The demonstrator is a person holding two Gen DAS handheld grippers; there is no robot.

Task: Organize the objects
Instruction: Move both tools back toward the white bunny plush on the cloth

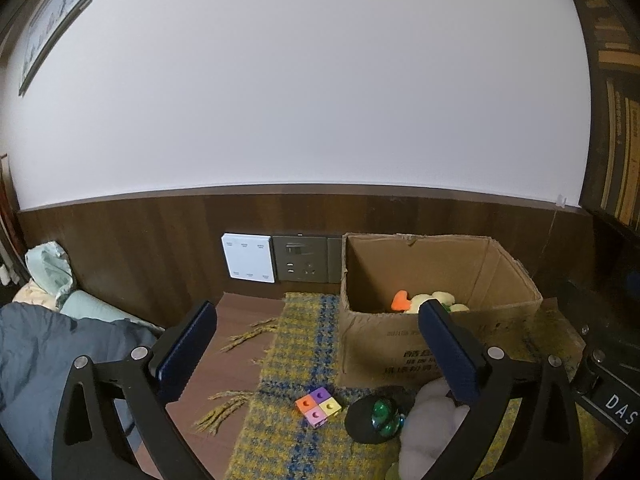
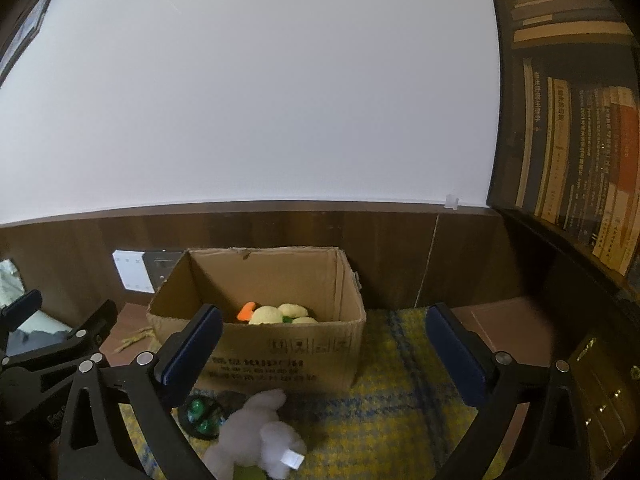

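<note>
Left wrist view: left gripper (image 1: 318,346) spread wide, nothing between the pads, hanging above the yellow-and-blue rug (image 1: 292,344). Right gripper (image 2: 324,350) equally wide apart and empty, aimed at the cardboard box (image 2: 280,360).

White plush toy (image 2: 260,436) lying on the rug just in front of the box, nearest the right gripper. Looks light, soft, squashy; likely to sag if pinched by an ear or limb, so best taken across the thick body. Fluffy pale fabric, a small white tag at one end.

Dark ball (image 1: 374,418) touching the plush, green glassy pieces showing through its side. Probably prone to rolling; a squeeze across the middle seems safest.

Block cluster (image 1: 319,407) lying a little apart to the left: four small cubes joined in a square, orange, purple, yellow, pink, each with a round hole on top. Stiff, light, flat-sided, easy to clamp on opposite faces, though the joints might split.

Box open-topped, set against the wood-panelled wall, already holding yellow plush shapes (image 2: 280,314) with an orange piece.
</note>
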